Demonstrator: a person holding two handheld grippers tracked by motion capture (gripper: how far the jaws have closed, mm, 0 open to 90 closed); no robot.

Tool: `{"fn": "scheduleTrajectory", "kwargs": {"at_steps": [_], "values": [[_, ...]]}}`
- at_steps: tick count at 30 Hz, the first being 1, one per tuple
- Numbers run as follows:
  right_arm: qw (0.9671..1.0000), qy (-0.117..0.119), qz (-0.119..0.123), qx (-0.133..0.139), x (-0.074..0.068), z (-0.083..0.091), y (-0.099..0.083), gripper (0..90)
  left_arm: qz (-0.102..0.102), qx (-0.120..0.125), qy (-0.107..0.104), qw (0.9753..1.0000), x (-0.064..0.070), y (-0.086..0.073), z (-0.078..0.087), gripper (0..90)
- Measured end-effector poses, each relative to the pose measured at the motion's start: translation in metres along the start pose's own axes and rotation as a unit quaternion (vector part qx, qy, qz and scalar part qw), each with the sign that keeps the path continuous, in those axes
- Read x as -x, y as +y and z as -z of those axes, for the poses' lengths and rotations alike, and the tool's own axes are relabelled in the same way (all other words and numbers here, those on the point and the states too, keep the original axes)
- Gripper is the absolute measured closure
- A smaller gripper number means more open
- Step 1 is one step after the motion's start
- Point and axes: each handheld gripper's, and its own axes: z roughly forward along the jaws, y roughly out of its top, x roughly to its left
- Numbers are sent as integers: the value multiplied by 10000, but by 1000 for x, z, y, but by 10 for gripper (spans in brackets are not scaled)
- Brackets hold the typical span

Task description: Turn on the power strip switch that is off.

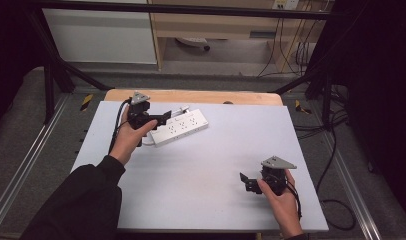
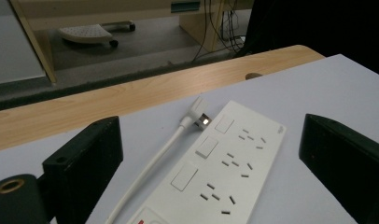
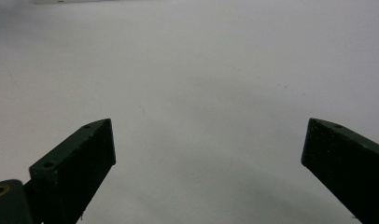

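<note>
Reaching toward a white power strip [image 1: 181, 127], the left hand-held gripper [image 1: 163, 119] hovers at the strip's near end with its jaws spread wide and nothing between them. The power strip lies flat on the far left part of the pale desk [image 1: 216, 165], angled, with three sockets, three rocker switches and a red indicator at the near end visible in the left gripper view. Its white cable [image 2: 150, 172] runs along one side, and the plug [image 2: 199, 114] rests just beside the far end. The right hand-held gripper [image 1: 247, 182], also wide open and empty, rests low over bare desk near the front right, well apart from the strip. Judged from its look, the strip is rigid, light, smooth plastic; gripping across its narrow width near the middle should hold it best, as the trailing cable may drag.
</note>
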Motion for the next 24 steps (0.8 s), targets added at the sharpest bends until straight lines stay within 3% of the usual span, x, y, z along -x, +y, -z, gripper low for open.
{"fn": "scheduleTrajectory", "kwargs": {"at_steps": [24], "values": [[10000, -2, -31, 32, 1, 1, 0, 33, -62, -29, 105, 9999, 5, 3, -31, 74]]}}
